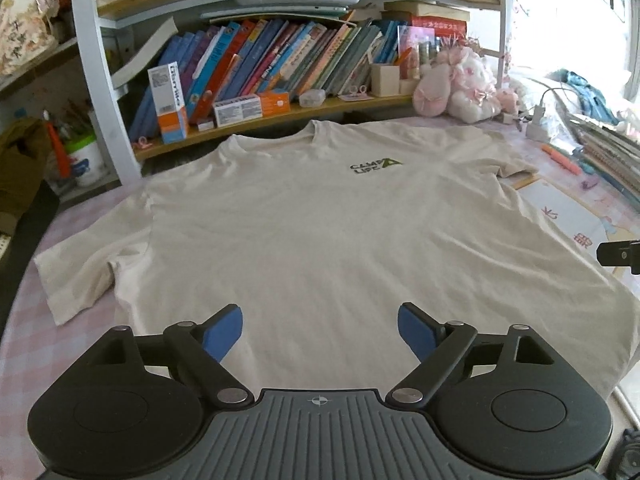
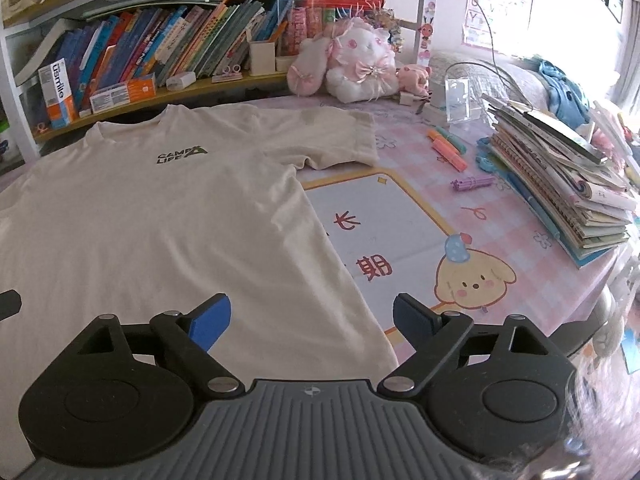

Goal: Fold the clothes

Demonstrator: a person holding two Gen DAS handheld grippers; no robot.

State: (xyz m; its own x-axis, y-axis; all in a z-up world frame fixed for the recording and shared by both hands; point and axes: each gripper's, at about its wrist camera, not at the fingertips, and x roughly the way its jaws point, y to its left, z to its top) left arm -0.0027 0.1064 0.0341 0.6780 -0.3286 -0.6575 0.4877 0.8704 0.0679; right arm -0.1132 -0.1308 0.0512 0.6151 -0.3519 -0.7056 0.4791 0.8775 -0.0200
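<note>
Your left gripper (image 1: 320, 330): jaws spread wide, nothing between blue pads, hovering above lower part of T-shirt (image 1: 320, 232). Your right gripper (image 2: 311, 322): likewise released, empty, over shirt's right edge near hem. Shirt lies flat, face up, ahead of both, collar far side toward bookshelf (image 1: 280, 112). Right of your right gripper: cartoon mat (image 2: 400, 240), highlighters (image 2: 448, 148), book stack (image 2: 560, 176). Plush toy (image 2: 360, 68) beyond.

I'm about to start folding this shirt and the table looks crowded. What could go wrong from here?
1. The right sleeve lies close to the markers; a sideways fold might sweep them along.
2. The left sleeve reaches near the table edge and could slip off.
3. Both the left hand-held gripper and the right hand-held gripper are open and hold nothing; a shallow pinch may catch one layer only.
</note>
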